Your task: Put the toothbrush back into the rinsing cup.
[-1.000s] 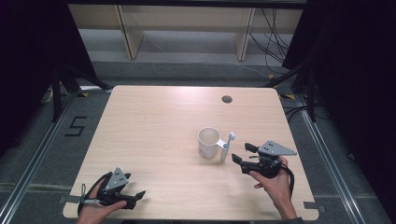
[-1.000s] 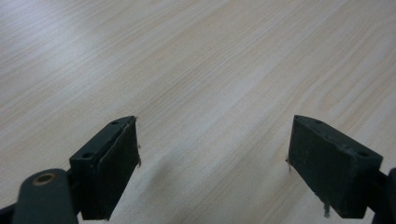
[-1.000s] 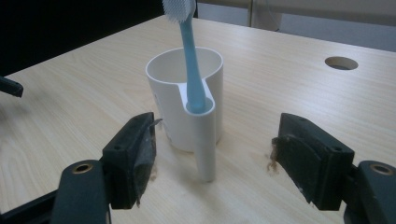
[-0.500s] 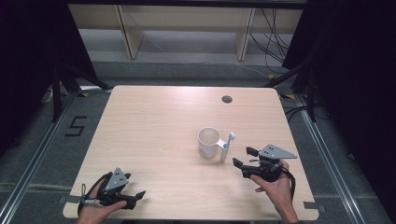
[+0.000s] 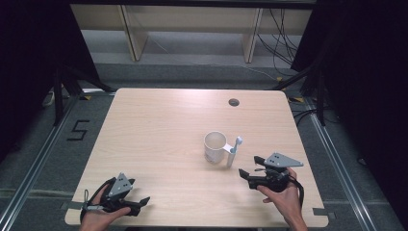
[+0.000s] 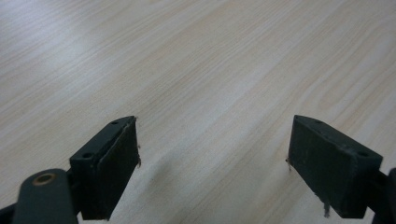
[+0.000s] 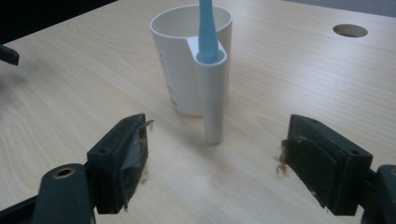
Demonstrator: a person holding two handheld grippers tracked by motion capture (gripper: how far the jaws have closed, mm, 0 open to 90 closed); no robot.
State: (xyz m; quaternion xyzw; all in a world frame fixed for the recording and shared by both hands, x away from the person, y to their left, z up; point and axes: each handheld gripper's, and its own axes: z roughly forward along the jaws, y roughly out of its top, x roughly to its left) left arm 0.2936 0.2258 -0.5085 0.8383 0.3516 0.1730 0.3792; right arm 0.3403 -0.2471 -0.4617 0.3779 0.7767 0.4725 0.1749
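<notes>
1. Right gripper [image 5: 246, 169], held in the person's right hand [image 5: 284, 199] near the table's front right corner, has its jaws spread wide with nothing between them; they have just been opening further.
2. Its own view looks along those jaws [image 7: 212, 154] at a white cup [image 7: 187, 56] standing upright on the table [image 7: 303, 74] just ahead, apart from both pads.
3. On the cup's near side a white tube-shaped holder [image 7: 212, 93] is joined to the wall and reaches down to the tabletop.
4. A blue toothbrush [image 7: 207, 28] stands upright in that holder; in the right gripper view its upper end is cut off by the top edge.
5. From the high view, the cup [image 5: 215, 147] sits right of the table's middle, with the holder [image 5: 231, 158] on the side toward the right gripper and the toothbrush [image 5: 236, 143] leaning slightly to the right.
6. A round cable hole [image 5: 234, 102] lies in the tabletop near the far edge, well apart from the cup.
7. Left gripper [image 5: 142, 201], in the person's left hand [image 5: 98, 219], rests at the front left corner of the table [image 5: 159, 125], well apart from the cup.
8. Its own view shows the jaws [image 6: 212, 149] standing wide apart over bare light wood [image 6: 210, 70], gripping nothing.
</notes>
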